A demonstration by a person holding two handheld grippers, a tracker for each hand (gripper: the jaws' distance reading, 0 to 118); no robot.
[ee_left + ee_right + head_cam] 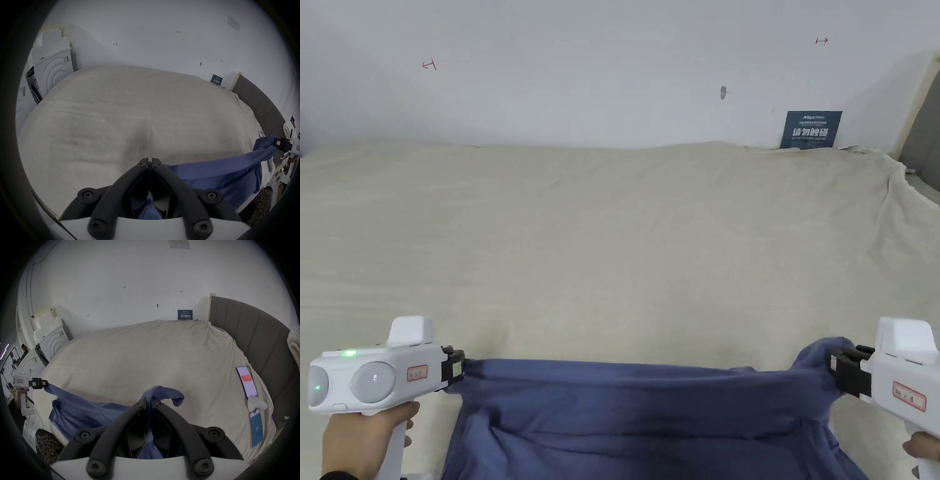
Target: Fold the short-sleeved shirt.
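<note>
A blue short-sleeved shirt [637, 412] hangs stretched between my two grippers over the near edge of a beige bed [612, 237]. My left gripper [457, 367] is shut on the shirt's left corner, and blue cloth [211, 172] runs off to the right from its closed jaws [150, 163]. My right gripper [839, 369] is shut on the right corner, where a fold of cloth [164, 392] bunches above the jaws [148, 402]. The shirt's lower part drops below the bed edge and out of sight.
Two phones [246, 382] and a small white device [257, 404] lie at the bed's right edge by a grey headboard [259, 337]. A blue sign [811, 129] leans on the white wall. White foam boxes [52, 71] stand beyond the bed's left side.
</note>
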